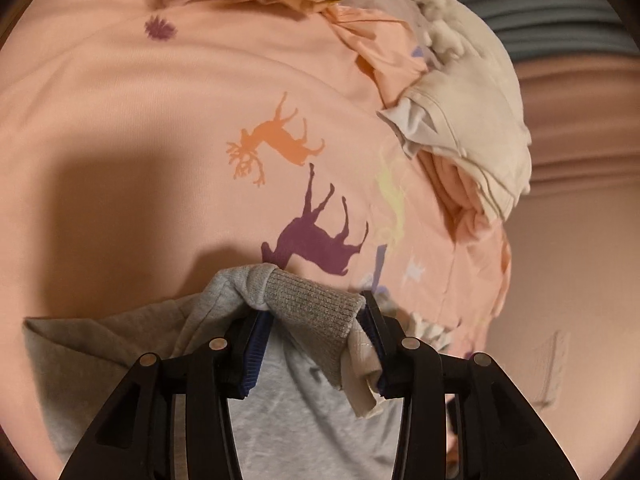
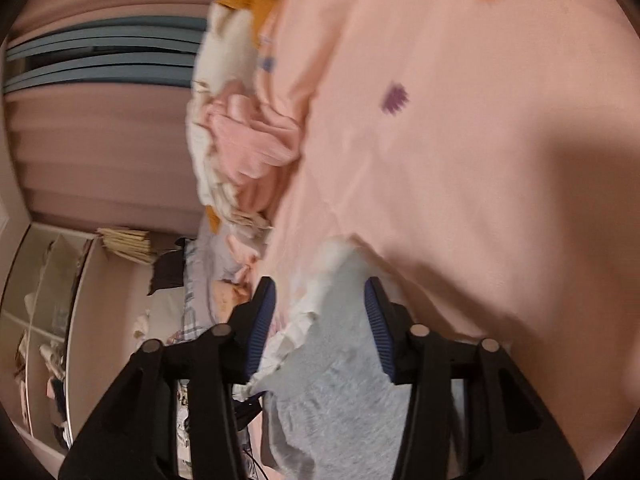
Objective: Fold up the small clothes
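The left gripper is clamped on the ribbed cuff of a grey garment, which is draped over a pink deer-print sheet. The same grey garment is seen between the right gripper jaws; whether it is pinched cannot be told. A clothes pile is heaped beyond.

Bunched grey garment on pink bedding

Pink wall — grey-blue slats across it.
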The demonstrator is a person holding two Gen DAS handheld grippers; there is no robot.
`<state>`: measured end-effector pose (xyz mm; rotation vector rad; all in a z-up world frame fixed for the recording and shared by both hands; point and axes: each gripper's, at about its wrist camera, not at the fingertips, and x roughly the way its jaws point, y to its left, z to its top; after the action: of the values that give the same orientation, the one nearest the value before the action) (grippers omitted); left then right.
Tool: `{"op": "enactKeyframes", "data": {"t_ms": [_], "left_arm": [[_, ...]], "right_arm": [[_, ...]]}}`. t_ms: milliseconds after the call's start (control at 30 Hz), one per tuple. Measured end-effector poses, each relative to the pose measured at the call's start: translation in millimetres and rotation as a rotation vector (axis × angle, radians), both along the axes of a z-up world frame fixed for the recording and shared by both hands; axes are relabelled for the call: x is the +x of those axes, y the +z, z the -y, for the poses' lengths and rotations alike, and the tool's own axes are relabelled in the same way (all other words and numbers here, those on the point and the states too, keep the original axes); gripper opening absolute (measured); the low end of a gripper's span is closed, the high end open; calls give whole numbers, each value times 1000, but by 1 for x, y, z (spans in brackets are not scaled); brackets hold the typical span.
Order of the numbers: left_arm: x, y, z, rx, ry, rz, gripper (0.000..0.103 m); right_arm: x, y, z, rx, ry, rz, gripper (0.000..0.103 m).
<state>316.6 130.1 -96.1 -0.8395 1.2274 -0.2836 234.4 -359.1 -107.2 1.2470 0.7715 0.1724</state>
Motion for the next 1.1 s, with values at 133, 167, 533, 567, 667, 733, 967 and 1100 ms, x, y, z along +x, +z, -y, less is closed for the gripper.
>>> {"op": "enactKeyframes", "data": {"t_ms": [133,167,533,567,667,733,967,1100], "left_arm": [[-3,14,-1,67,-45,34,44],[-2,15,-4,60,-28,30,44],[1,21,-17,-127,26,11,62],[0,23,-20,-144,38,17,62],[-4,40,-22,-60,55,75,62],[-10,50,-23,-7,53,111,62],[-59,63,20,334,-161,249,62],[-99,46,52,440,-302,307,62]], "right_arm": [[-12,28,-9,-187,63,36,51],[-16,35,-14,-238,86,42,51],[-58,56,-52,-444,233,98,53],[-60,56,-53,-438,238,100,54],[-58,53,-60,-438,246,98,55],[-61,52,-64,-468,254,92,55],[-66,54,-93,-682,312,111,50],[-62,50,-123,-845,402,116,33]]}}
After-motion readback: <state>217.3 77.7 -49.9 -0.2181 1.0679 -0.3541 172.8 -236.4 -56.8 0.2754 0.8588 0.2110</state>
